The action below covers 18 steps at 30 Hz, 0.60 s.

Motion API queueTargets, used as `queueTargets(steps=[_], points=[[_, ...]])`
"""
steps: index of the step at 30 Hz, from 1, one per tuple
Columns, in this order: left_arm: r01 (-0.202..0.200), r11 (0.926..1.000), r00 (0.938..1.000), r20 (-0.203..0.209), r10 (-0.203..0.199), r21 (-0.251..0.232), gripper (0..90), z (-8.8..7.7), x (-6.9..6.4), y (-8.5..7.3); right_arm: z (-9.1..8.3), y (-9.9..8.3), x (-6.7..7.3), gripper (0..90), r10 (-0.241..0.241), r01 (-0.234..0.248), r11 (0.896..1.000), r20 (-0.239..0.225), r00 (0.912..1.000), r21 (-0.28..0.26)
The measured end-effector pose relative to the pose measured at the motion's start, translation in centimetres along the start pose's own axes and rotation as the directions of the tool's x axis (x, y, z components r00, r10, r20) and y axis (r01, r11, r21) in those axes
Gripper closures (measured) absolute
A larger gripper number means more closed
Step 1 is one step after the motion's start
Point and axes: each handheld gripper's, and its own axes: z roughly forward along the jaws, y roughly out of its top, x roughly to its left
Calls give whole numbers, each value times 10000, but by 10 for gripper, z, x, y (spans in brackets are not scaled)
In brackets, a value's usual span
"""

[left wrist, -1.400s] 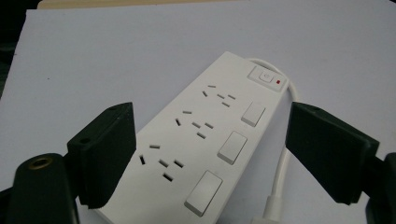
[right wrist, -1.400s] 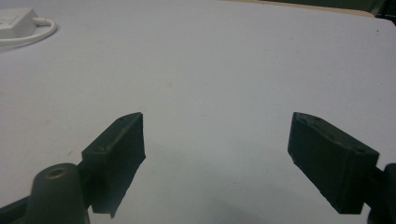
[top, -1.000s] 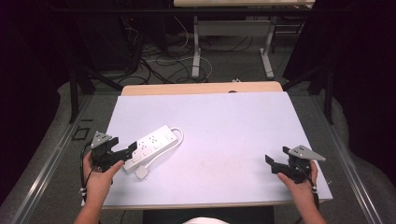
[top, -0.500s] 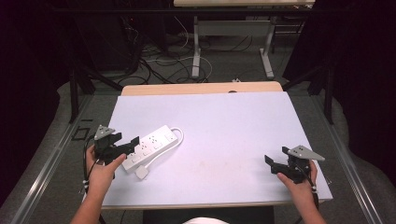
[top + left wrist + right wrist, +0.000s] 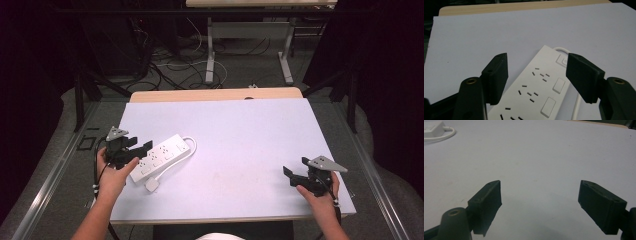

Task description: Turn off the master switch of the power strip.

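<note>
- The white power strip lies flat at the counter's left, its cord looped beside it.
- The left gripper hangs over the strip's near end; its fingers have just been closing, partway open, straddling but not touching it.
- Lower squarely, centre the body, then squeeze its long edges.
- The right gripper rests wide open, empty.

White sheet covering the table, wooden edge bare at 12 o'clock. Behind, tangled cables on floor between metal table legs.
</note>
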Motion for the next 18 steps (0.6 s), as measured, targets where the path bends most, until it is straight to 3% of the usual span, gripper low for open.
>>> queueTargets(steps=[7, 18], points=[[-51, 10000, 9998, 176, 51, 28, 387, 3, -3, 8, 0, 0, -1, 182, -119, 122, 9997, 180, 9998, -195], [-117, 9999, 9978, 648, 110, 95, 433, 9, -13, 18, 0, 0, 0, 182, -20, 20, 10000, 6, 10000, -79]])
